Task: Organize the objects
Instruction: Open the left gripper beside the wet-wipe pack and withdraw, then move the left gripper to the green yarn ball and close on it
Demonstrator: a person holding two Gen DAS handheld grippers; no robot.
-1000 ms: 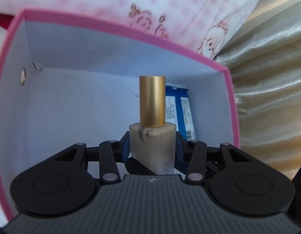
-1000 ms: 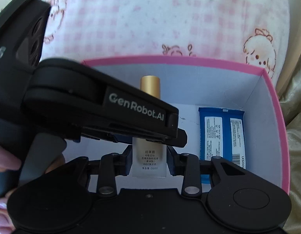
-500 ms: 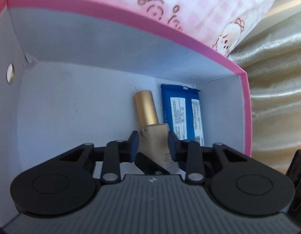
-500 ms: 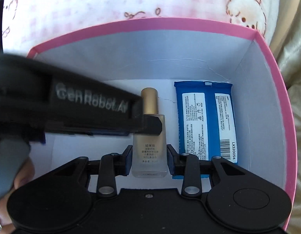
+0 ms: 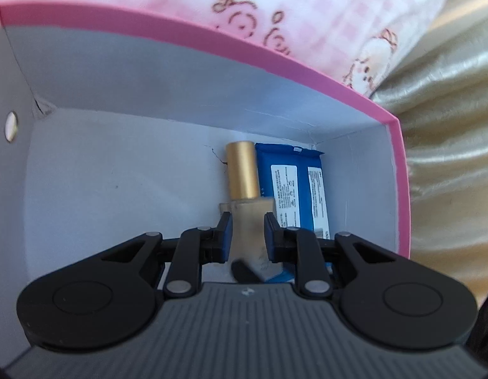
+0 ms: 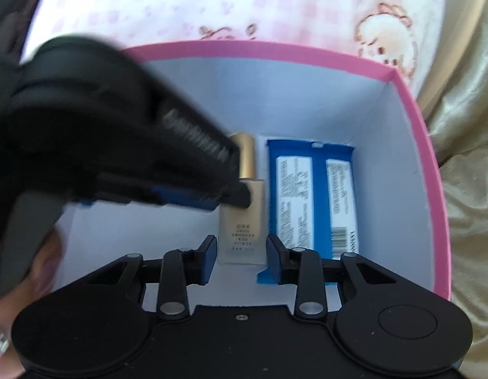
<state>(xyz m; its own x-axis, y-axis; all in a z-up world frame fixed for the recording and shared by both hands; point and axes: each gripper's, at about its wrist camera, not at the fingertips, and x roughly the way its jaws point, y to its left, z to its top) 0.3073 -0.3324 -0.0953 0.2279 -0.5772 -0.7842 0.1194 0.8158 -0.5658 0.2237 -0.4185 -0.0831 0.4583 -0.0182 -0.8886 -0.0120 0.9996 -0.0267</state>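
1 box (image 5: 275, 60), 1 bottle (image 5: 241, 170), 1 blue packet (image 5: 294, 183), 2 grippers (image 5: 245, 237) (image 6: 241, 252)

Matt gold cap (image 5: 241, 169), frosted bottle (image 6: 242, 221), glossy wrapper (image 6: 313, 195), cardboard box (image 5: 193, 36)

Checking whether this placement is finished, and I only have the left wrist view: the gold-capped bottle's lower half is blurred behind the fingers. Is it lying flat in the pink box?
Observer: Yes. The right wrist view shows the gold-capped bottle flat on the floor of the pink box, printed side up, alongside the blue packet.
Operator: Where is the right gripper?
Observer: The right gripper has a finger on each side of the bottle's base; whether they press it, I cannot tell.
Operator: And the left one, seen from outside?
Observer: The left gripper reaches in from the left, its tip over the bottle's shoulder.
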